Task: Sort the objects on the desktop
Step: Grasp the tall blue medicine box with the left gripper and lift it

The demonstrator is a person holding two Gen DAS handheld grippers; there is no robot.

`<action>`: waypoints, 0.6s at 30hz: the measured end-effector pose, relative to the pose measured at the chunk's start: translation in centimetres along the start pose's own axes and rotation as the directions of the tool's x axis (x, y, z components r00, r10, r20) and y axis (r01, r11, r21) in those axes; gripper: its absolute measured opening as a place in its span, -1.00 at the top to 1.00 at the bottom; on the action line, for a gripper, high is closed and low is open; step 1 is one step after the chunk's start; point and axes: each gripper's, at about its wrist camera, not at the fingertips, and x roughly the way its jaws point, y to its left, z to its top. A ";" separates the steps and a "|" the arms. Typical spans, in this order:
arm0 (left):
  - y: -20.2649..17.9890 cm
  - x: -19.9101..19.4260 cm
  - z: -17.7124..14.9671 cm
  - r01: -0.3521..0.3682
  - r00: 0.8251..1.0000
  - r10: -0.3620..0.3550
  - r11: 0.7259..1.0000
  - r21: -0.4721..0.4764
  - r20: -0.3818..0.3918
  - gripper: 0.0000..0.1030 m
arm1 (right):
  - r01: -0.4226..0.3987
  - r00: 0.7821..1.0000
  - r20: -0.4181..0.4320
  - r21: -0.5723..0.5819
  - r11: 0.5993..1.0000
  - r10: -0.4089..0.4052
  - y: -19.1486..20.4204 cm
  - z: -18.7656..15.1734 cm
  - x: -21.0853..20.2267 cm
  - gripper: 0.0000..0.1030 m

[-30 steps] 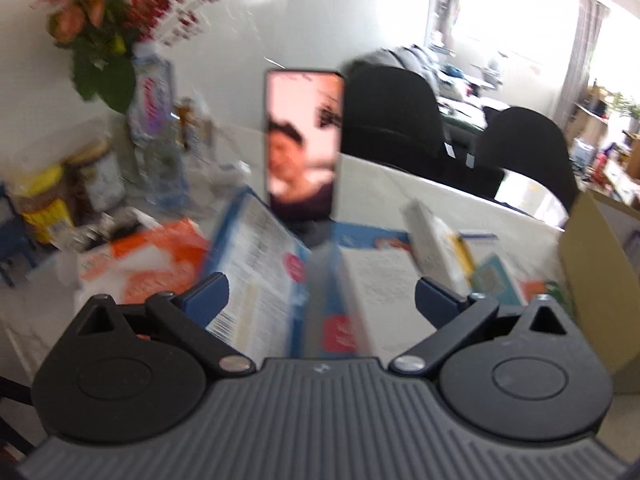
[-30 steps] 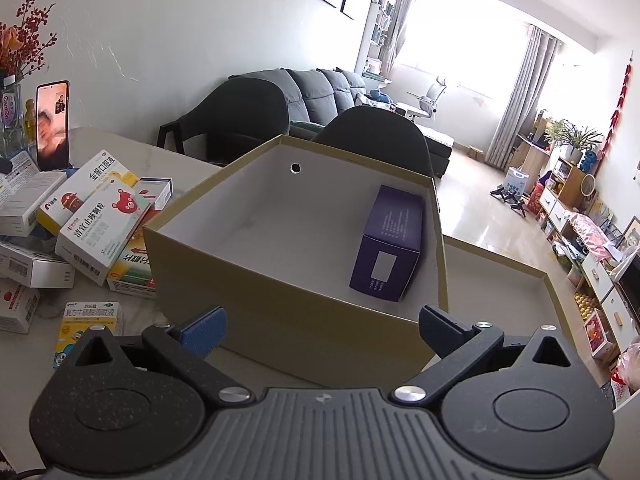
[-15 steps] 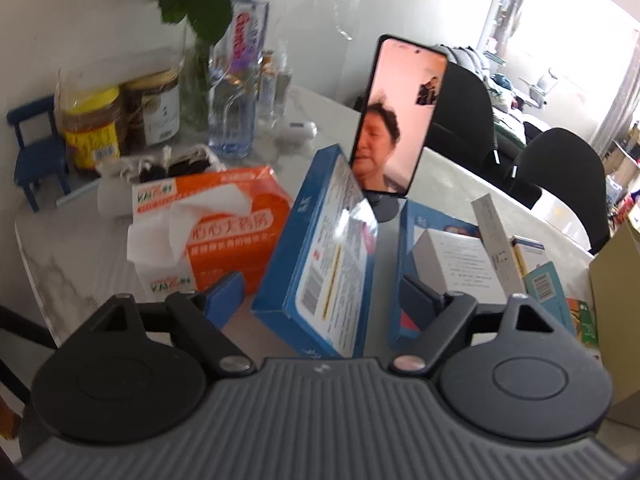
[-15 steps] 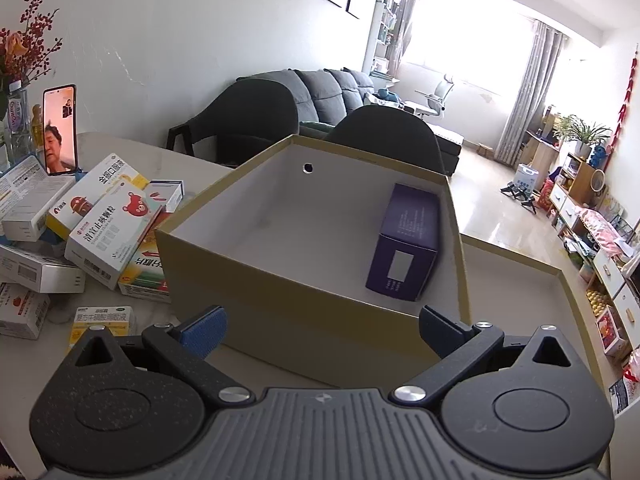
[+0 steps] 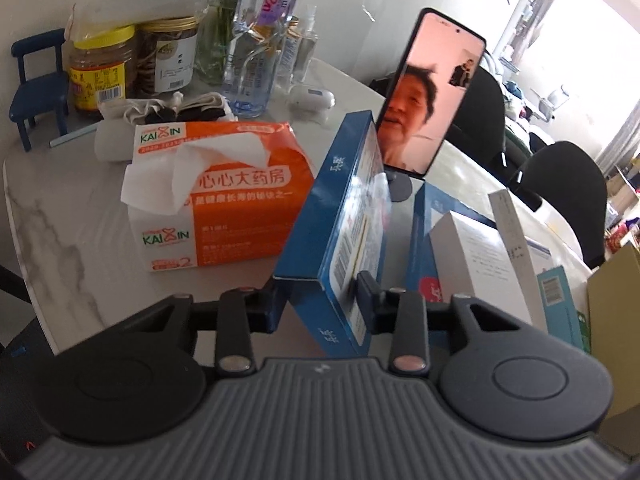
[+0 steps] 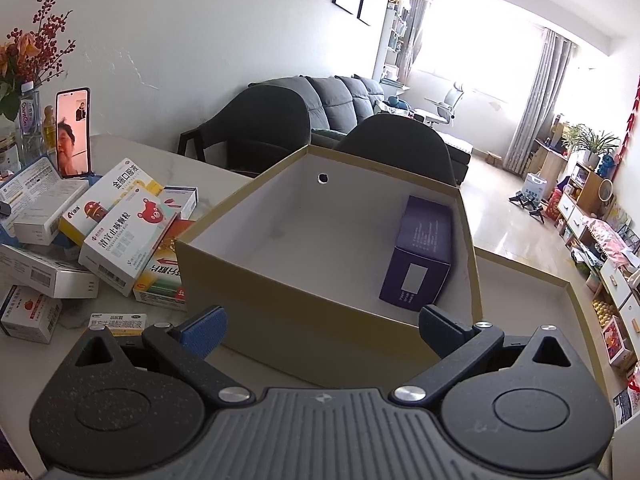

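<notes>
My left gripper [image 5: 322, 294] is clamped on a medicine box [image 5: 344, 232] stood on edge, tilted, w/ the tissue pack [image 5: 216, 196] just left of it and the phone on its stand [image 5: 434, 92] behind. Jars [image 5: 132, 64] and a water bottle [image 5: 260, 40] sit further back on the bench [image 5: 68, 216]. Right gripper [image 6: 320, 328] hangs spread before the cardboard box [image 6: 288, 304]; one small box [image 6: 420, 256] lies inside, at its right wall. Pile of medicine boxes [image 6: 120, 232] lies left of it.
</notes>
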 end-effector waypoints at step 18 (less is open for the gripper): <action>-1.1 -3.9 -2.6 0.035 0.998 -0.028 0.992 0.122 -0.057 0.60 | -0.034 0.999 0.029 -0.008 0.999 0.034 1.2 0.0 -1.0 -0.99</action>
